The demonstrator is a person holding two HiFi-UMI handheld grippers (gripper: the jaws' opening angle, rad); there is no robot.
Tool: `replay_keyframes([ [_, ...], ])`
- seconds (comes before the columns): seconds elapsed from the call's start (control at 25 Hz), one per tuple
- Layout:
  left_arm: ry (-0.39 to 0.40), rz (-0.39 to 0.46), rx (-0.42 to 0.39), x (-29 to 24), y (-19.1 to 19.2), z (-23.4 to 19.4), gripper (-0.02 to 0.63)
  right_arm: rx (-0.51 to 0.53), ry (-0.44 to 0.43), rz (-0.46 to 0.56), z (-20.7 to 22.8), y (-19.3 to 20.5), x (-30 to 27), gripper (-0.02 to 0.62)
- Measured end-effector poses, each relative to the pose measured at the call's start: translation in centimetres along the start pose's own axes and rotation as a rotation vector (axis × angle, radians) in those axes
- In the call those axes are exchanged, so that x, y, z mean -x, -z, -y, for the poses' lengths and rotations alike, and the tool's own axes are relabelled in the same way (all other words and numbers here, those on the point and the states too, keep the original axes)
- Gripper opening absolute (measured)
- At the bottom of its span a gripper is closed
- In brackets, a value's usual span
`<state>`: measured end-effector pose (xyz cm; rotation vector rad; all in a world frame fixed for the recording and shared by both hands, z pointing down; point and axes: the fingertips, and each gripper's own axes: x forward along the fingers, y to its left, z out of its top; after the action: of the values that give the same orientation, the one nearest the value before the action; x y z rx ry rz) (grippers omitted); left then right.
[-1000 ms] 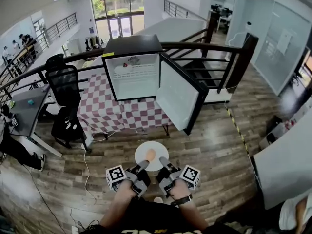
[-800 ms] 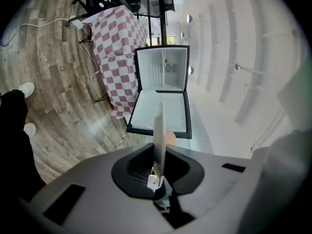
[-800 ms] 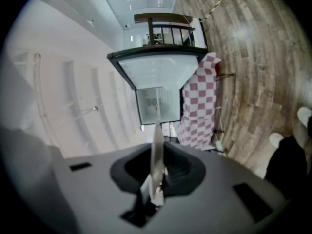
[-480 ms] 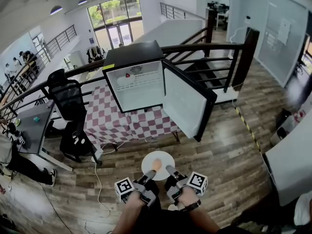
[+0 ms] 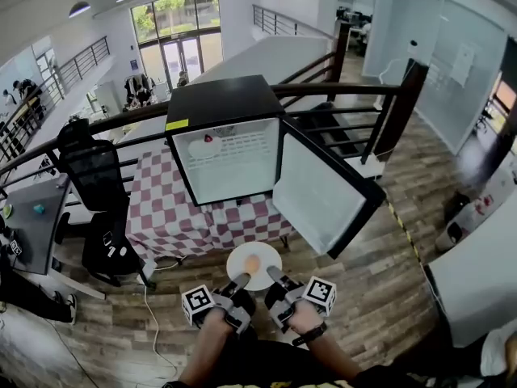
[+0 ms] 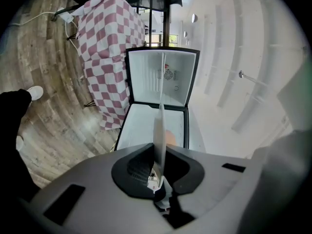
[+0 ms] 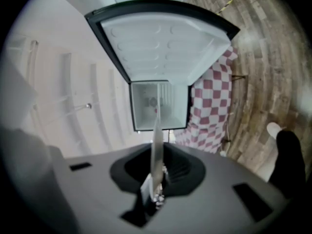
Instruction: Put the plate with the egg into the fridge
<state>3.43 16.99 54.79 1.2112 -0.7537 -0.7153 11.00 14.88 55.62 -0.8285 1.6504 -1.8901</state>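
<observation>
A white plate (image 5: 266,261) with a brown egg (image 5: 252,263) on it is held level between my two grippers, in front of the fridge. My left gripper (image 5: 241,282) is shut on the plate's near left rim and my right gripper (image 5: 272,276) is shut on its near right rim. In the left gripper view the plate (image 6: 159,130) shows edge-on between the jaws, with the egg (image 6: 170,136) beside it. The right gripper view also shows the plate (image 7: 156,145) edge-on. The black fridge (image 5: 230,148) stands ahead on a table, its door (image 5: 323,192) swung open to the right and its white inside showing.
A red-and-white checked cloth (image 5: 186,212) covers the table under the fridge. A black office chair (image 5: 93,172) and a grey desk (image 5: 32,217) stand to the left. A dark railing (image 5: 355,95) runs behind. A white cable (image 5: 149,314) trails on the wooden floor. A white counter (image 5: 477,273) is at the right.
Both grippers and the plate have come closer to the fridge, which now looks larger and nearer. The hold on the plate is unchanged.
</observation>
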Motion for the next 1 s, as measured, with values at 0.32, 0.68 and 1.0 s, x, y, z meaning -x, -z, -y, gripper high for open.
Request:
replay_keyframes([
  [0.32,0.011,-0.007,0.016,-2.6,-9.1,2.3,0.037,-0.015,-0.003,0.013,-1.5,-0.8,-9.7,0.045],
  [0.68,0.019,-0.011,0.024,-4.3,-18.2,3.4,0.037,-0.024,-0.009,0.023,-1.9,-0.5,-18.9,0.046],
  [1.0,-0.031,-0.064,0.025,-6.3,-20.1,1.7,0.037,-0.052,0.042,0.071,0.0,-1.8,-20.5,0.046],
])
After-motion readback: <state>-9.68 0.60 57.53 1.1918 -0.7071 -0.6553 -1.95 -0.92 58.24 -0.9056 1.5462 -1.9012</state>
